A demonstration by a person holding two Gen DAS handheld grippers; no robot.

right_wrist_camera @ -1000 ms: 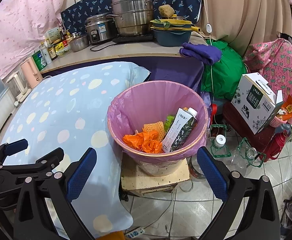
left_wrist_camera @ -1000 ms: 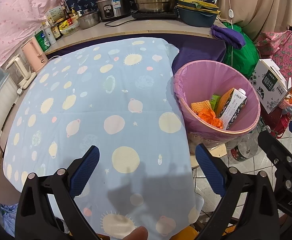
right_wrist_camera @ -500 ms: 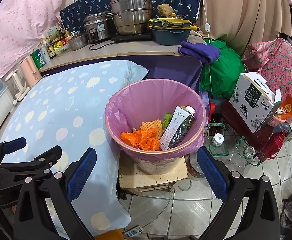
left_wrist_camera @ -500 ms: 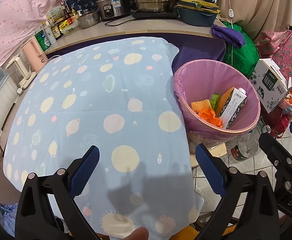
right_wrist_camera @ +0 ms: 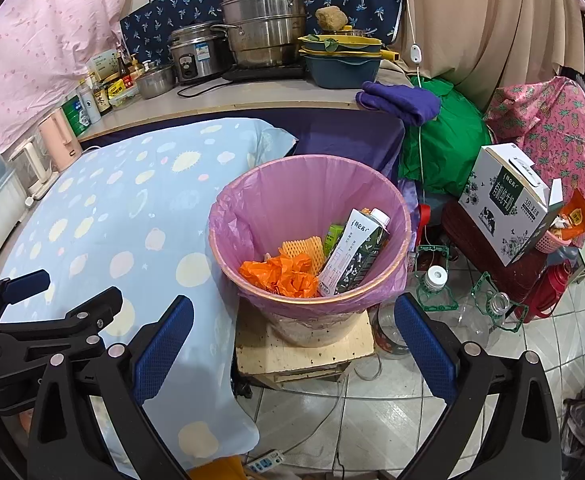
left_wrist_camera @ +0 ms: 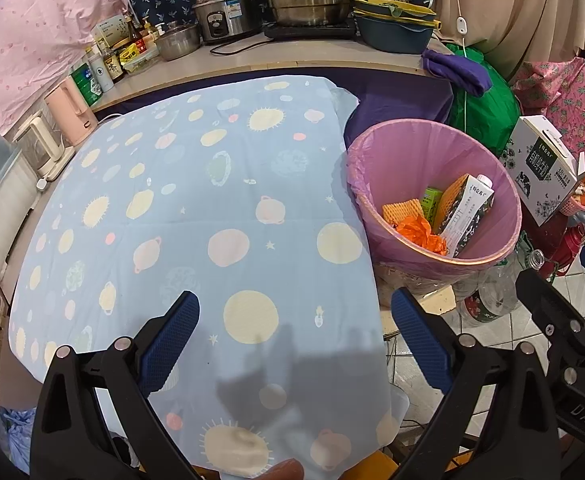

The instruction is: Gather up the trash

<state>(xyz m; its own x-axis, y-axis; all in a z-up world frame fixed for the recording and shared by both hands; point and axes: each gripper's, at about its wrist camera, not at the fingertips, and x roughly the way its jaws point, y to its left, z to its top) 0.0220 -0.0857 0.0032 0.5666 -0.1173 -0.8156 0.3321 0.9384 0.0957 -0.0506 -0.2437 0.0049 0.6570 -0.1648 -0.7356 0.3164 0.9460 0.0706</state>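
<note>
Change: almost nothing has moved since the earlier frames; the right view has drifted slightly, so the bin sits a touch lower and nearer, and the left view is as it was.
Left gripper [left_wrist_camera: 295, 330]: wide apart, holding nothing, hovering over the blue cloth [left_wrist_camera: 196, 216] on the table.
Right gripper [right_wrist_camera: 294, 334]: wide apart, holding nothing, aimed at the bin [right_wrist_camera: 308, 236] from above and in front.
Trash: all that can be seen lies inside the bin; none shows on the cloth.
Bin: round, lined with a pink bag [right_wrist_camera: 304, 184], standing on a low board [right_wrist_camera: 304, 354] just beside the table's edge.
Contents: milk carton [right_wrist_camera: 352, 258] leaning upright against the wall, orange plastic wad [right_wrist_camera: 282, 274], foam net [right_wrist_camera: 302, 248], small green box [right_wrist_camera: 334, 236] behind the carton.
Handling: carton likely light and stiff, best pinched across its flat sides; plastic wad and net soft, crushable, easy to grip anywhere; liner thin and slippery, likely to tear if snagged.
Stage: judged near done, since the table looks bare of litter.
Floor: clear bottles [right_wrist_camera: 436, 288] lie beside the bin.
</note>
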